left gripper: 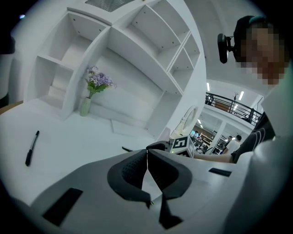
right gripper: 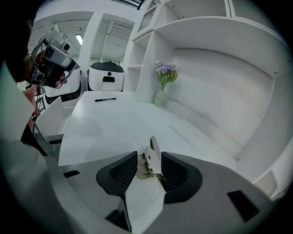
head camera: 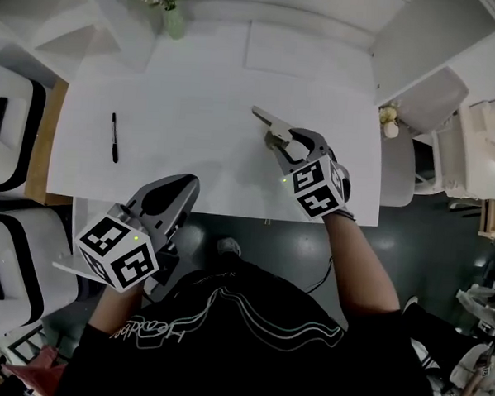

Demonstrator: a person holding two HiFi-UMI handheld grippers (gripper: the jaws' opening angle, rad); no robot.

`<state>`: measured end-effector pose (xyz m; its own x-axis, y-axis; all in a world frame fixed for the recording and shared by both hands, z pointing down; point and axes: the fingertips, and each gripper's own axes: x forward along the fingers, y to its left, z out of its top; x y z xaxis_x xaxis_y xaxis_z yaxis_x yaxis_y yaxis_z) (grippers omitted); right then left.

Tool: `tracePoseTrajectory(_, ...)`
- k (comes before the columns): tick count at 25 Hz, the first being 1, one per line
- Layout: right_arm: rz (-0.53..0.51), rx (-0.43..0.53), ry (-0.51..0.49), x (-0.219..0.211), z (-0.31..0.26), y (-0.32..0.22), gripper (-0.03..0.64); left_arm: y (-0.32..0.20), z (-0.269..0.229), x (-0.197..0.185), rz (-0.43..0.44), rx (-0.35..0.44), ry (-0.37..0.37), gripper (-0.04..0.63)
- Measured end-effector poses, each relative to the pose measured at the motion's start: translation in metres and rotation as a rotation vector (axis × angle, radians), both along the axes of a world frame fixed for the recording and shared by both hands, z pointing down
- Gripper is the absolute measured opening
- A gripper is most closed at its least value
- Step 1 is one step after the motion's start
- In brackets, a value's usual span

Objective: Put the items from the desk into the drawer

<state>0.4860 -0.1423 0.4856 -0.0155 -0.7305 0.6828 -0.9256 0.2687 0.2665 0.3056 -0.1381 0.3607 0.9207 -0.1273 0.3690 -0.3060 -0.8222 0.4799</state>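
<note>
right gripper (right gripper: 147, 170) jaws apart, straddling stapler (right gripper: 154, 155) at 3 o'clock on desk (head camera: 196, 74). centre it between pads, close on body not lever, lift level. left gripper (left gripper: 147, 157) jaws together, empty. pen (head camera: 115, 136) waits at 9 o'clock.

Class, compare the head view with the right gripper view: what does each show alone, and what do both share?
Only the head view: the person's black shirt and the marker cube on the right tongs. Only the right gripper view: the pads standing apart, a metal item between them. Both: the black pen, the flower vase, the white desk.
</note>
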Motion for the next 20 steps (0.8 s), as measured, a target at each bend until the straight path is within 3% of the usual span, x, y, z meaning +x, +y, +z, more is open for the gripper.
tracePoseTrajectory(7,-0.070,-0.062,0.147,0.011,0.031,-0.017,0.156,-0.019,0.009,-0.005,-0.053,-0.032,-0.017,0.022)
tracePoseTrajectory(15,-0.050,-0.038,0.122,0.010,0.033,-0.021,0.088,-0.019,0.002,-0.004,-0.046,-0.048,0.021,0.023)
tracePoseTrajectory(20,-0.032,-0.010,0.146,0.017,0.024,-0.022,0.062,-0.019,0.005,-0.007,-0.051,-0.031,0.005,0.023)
